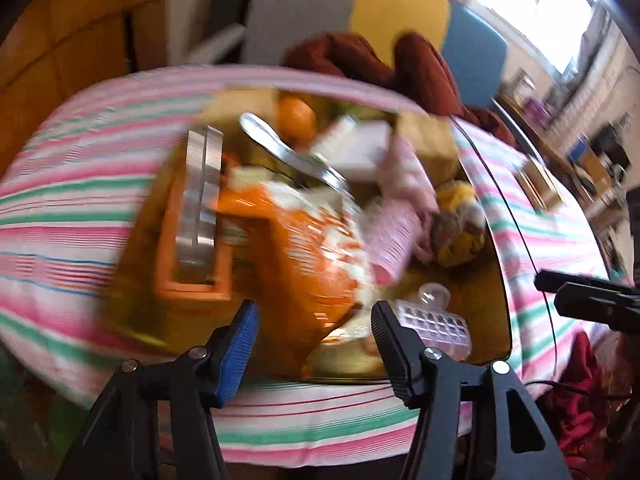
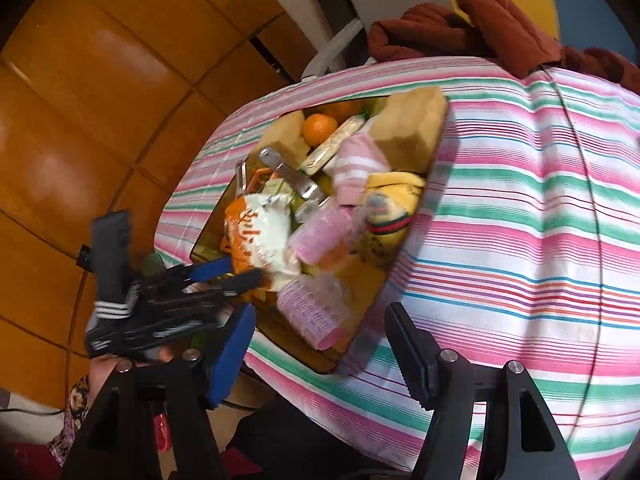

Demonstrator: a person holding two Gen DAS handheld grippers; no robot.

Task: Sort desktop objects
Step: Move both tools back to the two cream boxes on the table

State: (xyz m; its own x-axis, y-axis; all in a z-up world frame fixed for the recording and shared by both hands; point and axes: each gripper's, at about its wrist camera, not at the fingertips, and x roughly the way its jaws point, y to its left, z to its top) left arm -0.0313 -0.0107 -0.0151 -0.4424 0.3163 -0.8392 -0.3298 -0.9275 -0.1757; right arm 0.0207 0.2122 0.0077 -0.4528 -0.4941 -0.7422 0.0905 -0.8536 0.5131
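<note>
1. The tray (image 2: 362, 280), a dark amber dish, lies on the striped cloth (image 2: 520, 216) and is heaped with small things; it sits ahead of the left gripper (image 1: 314, 338) and ahead-left of the right gripper (image 2: 320, 348).
2. An orange-and-white bag (image 1: 304, 240) lies just ahead of the left gripper's fingers and partly between their tips. The picture is blurred, and I cannot tell whether either pad touches it.
3. The left gripper's fingers stand well apart. Seen from the right wrist, the same gripper (image 2: 240, 274) reaches in from the left, its tips at the bag (image 2: 260, 232).
4. A pink curler (image 1: 434, 328) lies just beside the left gripper's right-hand finger, at the tray's near edge. A second curler (image 1: 394, 240) lies further ahead.
5. Beyond the bag lie a metal peeler (image 1: 288, 152), an orange (image 1: 296, 118), a white box (image 1: 356, 148) and a yellow sock (image 1: 460, 224).
6. An upright metal piece in an orange holder (image 1: 200, 208) stands ahead-left of the left fingers.
7. The right gripper is wide open with nothing between its fingers; below the gap are the tray's near corner and the cloth.
8. In the right view, a curler (image 2: 308, 312) lies just ahead of the right gripper's left-hand finger; two tan sponges (image 2: 412, 128) sit at the tray's far end.
9. A rust-red cloth (image 2: 460, 28) lies past the table's far edge.
</note>
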